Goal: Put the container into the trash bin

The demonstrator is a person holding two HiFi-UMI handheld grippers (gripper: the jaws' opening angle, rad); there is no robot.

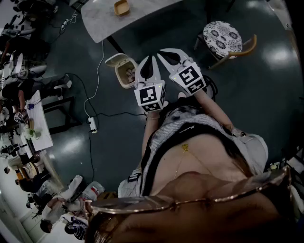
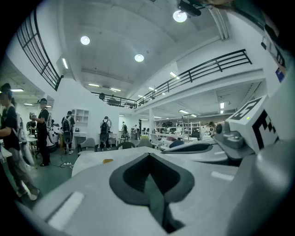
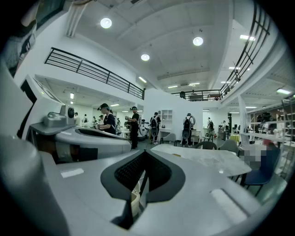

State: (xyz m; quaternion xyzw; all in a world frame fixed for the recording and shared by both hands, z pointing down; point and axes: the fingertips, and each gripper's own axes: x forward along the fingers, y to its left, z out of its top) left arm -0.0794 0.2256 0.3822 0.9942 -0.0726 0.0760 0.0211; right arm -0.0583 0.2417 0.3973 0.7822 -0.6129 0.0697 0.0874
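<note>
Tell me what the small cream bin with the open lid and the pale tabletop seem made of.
The small cream bin with the open lid looks like moulded plastic: smooth, evenly coloured, rounded. The pale tabletop looks like marble or marble-patterned laminate, from its faint grey mottling; I cannot tell which.

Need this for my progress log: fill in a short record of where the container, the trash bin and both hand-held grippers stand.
container: on the table, small, tan, nothing holding it
trash bin: on the floor near the table, lid open
left hand-held gripper: jaws together, nothing between them
right hand-held gripper: jaws together, nothing between them
gripper placement: side by side in front of the person, close to the trash bin in the head view
task status: container not yet picked up or binned
</note>
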